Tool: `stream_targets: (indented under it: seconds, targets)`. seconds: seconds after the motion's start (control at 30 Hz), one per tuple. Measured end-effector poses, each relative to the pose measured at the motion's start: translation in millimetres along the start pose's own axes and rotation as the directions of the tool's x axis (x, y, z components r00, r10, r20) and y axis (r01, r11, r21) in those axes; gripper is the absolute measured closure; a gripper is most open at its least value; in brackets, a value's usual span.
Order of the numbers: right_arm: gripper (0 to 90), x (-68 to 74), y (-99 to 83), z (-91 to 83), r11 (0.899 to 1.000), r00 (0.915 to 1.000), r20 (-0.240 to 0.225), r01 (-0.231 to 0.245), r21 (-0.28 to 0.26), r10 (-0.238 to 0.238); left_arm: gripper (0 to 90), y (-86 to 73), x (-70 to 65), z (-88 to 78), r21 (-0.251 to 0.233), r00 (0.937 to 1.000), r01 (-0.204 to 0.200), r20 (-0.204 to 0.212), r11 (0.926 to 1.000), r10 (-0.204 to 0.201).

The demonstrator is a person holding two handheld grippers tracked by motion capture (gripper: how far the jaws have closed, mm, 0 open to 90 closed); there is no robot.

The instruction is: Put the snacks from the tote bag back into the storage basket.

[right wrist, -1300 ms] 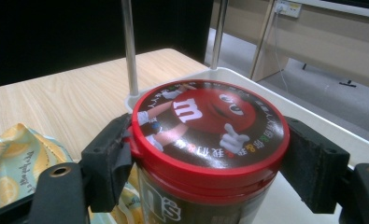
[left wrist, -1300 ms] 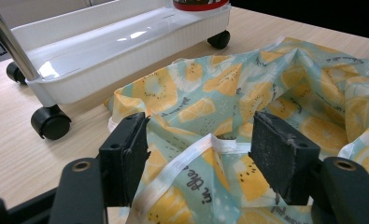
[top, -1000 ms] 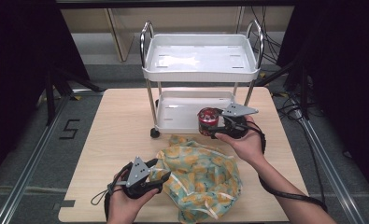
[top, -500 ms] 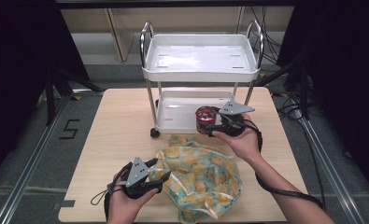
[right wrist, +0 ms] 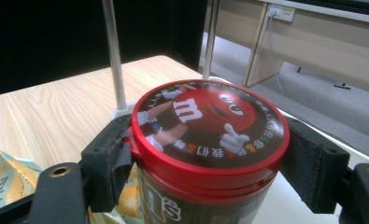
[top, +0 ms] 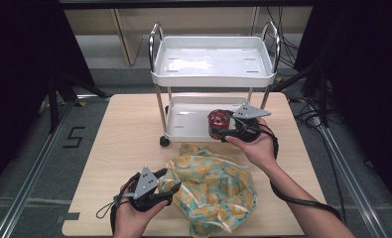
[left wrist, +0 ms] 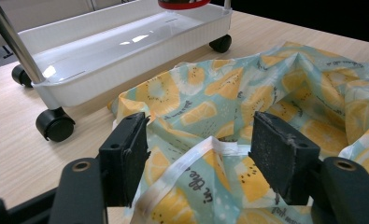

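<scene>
- A light wooden table (top: 124, 148) is standing on a grey floor (top: 30, 163), which is carrying a black mark like a "5" (top: 73, 137).
- A white two-shelf cart (top: 213, 79) on black castors (top: 164, 141) is sitting at the table's far edge.
- Dark curtains (top: 20, 49) are hanging at both sides.
- Black cables (top: 307, 106) are trailing along the right floor.
- A beige cabinet (top: 183, 20) is standing behind.

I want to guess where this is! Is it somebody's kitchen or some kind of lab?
Probably a lab or recording room, not a kitchen. A bare wooden table stands between dark curtains, metal rails run along the floor, and cables trail beside it.
</scene>
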State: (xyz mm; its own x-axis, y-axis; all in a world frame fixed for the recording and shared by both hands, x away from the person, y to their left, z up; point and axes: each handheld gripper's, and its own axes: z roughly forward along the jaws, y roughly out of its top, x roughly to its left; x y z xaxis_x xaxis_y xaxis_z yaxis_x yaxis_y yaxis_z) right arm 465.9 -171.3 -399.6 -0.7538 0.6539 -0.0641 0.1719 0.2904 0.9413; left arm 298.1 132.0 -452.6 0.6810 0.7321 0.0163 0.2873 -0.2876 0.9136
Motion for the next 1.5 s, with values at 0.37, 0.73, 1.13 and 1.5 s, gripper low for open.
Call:
stream_targets:
  seconds: [0.37, 0.73, 1.13, 1.5]
  targets:
    - [25.9, -2.5, -1.0, 2.6, 1.0, 0.9998, 0.012, -0.012, -0.003, 0.012, 36.1, 0.0, 0.1, -0.1, 0.0, 1.0, -0.001, -0.002, 1.0, 0.001]
    - [25.9, -3.2, -0.1, 6.6, 1.0, 0.9996, 0.021, -0.018, 0.007, 0.018, 36.1, -0.4, 0.2, 0.3, 0.005, 1.0, 0.001, -0.003, 1.0, -0.001]
    - [25.9, -0.9, -0.2, 11.4, 0.999, 0.9995, 0.011, -0.031, 0.012, 0.031, 36.1, 1.5, 1.7, 1.4, -0.007, 0.999, -0.044, -0.002, 0.999, 0.044]
    - [25.9, -3.7, -0.2, 14.0, 1.0, 0.9996, 0.01, -0.026, 0.009, 0.026, 36.1, 1.1, 1.6, 1.9, -0.011, 0.9992, -0.039, 0.002, 0.9992, 0.039]
